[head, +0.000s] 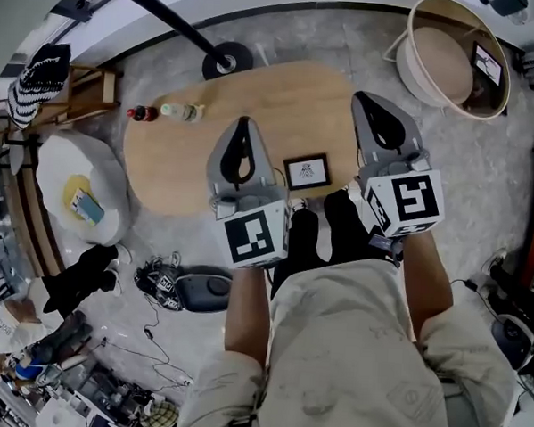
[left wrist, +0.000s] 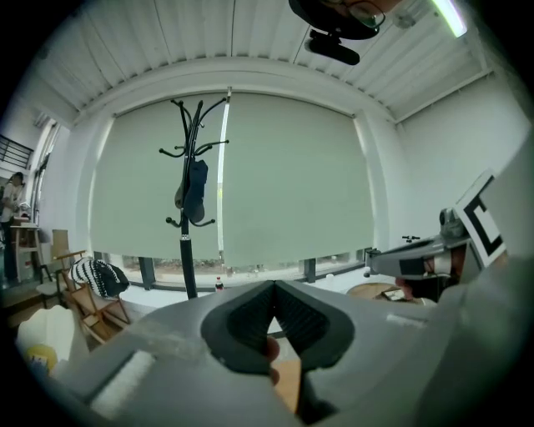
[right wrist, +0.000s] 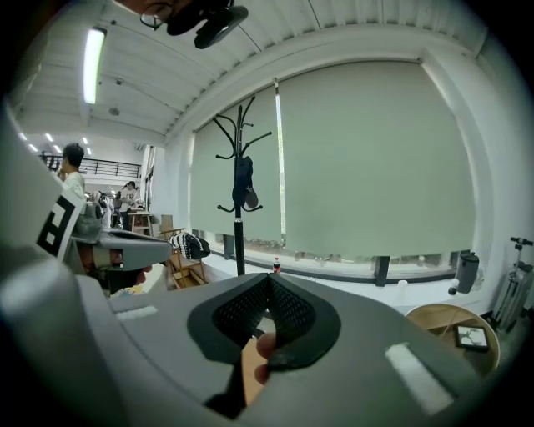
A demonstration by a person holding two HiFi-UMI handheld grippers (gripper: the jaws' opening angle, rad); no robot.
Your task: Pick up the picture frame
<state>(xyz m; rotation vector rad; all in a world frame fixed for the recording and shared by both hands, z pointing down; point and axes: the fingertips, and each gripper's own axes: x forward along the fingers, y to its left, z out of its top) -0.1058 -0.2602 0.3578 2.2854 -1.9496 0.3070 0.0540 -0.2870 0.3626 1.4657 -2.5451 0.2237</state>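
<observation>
Both grippers were clenched shut on nothing: in the left gripper view the left gripper [left wrist: 274,288] had its dark pads meeting at a point, and the right gripper view showed the right gripper [right wrist: 269,279] the same. From the head view, they hung side by side above the near rim of the oval wooden table [head: 189,173], each pointing outward across it.

The picture frame [head: 307,171], black-edged round a pale print, sat on the tabletop close to that near rim, in the gap between the two tools and touched by neither (whether it lay flat or leaned, I could not tell). Bare wood spread beyond it toward the far edge.

At the table's far-left rim lay a red-capped bottle [head: 143,113] and a clear bottle [head: 181,112], well apart from the frame. The coat rack's round base [head: 227,61] stood on the floor just beyond the far rim. A round basket [head: 434,83] stood off the right end, a white beanbag [head: 64,166] off the left, with grey floor between each and the table.
</observation>
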